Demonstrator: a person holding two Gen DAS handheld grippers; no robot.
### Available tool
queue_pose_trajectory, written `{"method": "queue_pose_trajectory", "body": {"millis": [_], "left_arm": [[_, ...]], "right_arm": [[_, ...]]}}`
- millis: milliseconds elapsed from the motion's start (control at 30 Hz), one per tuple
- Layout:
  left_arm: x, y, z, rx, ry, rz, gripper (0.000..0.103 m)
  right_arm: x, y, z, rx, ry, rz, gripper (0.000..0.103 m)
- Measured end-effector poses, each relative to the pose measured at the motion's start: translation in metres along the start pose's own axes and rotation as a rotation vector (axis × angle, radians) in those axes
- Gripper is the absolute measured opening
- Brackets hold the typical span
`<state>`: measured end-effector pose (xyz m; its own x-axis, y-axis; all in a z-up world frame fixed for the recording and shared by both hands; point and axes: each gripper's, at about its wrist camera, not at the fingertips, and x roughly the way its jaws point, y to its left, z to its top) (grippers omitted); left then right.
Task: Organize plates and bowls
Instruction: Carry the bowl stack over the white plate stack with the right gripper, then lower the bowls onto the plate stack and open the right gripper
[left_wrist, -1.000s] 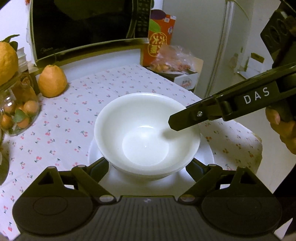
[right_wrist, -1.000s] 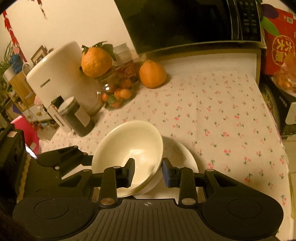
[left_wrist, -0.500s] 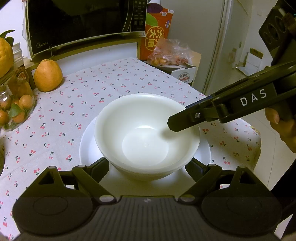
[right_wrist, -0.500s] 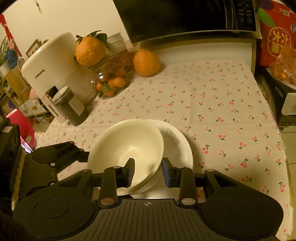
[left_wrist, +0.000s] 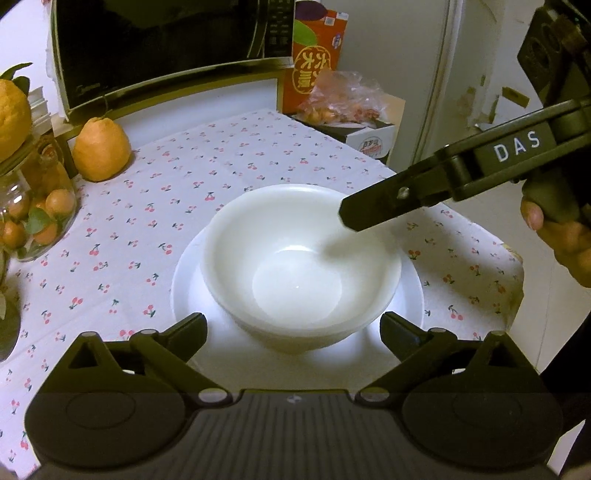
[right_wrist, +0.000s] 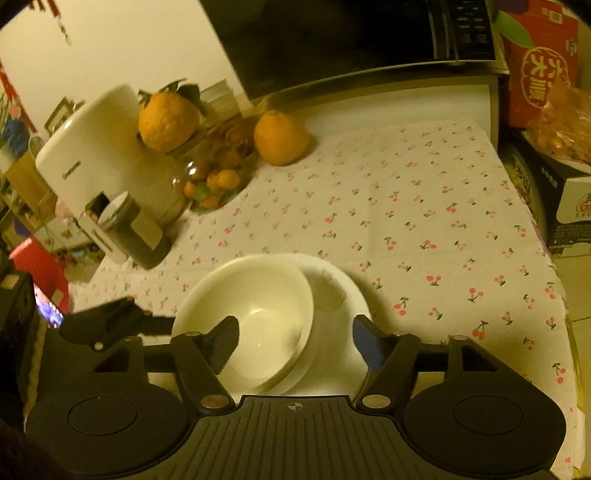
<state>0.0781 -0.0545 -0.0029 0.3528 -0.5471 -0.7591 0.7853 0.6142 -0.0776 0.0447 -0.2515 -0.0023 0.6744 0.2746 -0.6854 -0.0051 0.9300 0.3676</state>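
Now a white bowl (left_wrist: 301, 266) sits nested on a white plate (left_wrist: 184, 280) near the front edge of the desk (left_wrist: 229, 162).

Leftward, a glass jar (left_wrist: 35, 218) holds small oranges; cherry-print cloth lies open behind the plate. The left gripper (left_wrist: 293, 328) has its fingers spread wide either side of the bowl, touching nothing. The right gripper (right_wrist: 295, 339) is opening, its fingers straddling the bowl's rim, pads clear. Beyond the right edge stands a box (left_wrist: 369, 136).

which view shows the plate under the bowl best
The right wrist view: the plate shows a wide bare stretch beside the bowl, which sits off-centre on it. In the left wrist view, the bowl covers most of the plate, leaving only a rim ring.
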Motion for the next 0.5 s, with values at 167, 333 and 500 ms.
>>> {"method": "queue_pose_trajectory", "body": {"millis": [167, 333, 500], "left_arm": [[-0.013, 0.000, -0.001, 0.015, 0.018, -0.001, 0.101], [-0.031, -0.003, -0.001, 0.020, 0.027, -0.006, 0.102], [-0.051, -0.008, -0.004, 0.017, 0.010, 0.019, 0.103]], "right_arm": [[-0.006, -0.001, -0.004, -0.045, -0.014, -0.021, 0.081], [-0.009, 0.000, -0.004, -0.048, 0.010, -0.057, 0.082], [-0.024, 0.003, -0.001, 0.003, -0.011, -0.085, 0.086]]}}
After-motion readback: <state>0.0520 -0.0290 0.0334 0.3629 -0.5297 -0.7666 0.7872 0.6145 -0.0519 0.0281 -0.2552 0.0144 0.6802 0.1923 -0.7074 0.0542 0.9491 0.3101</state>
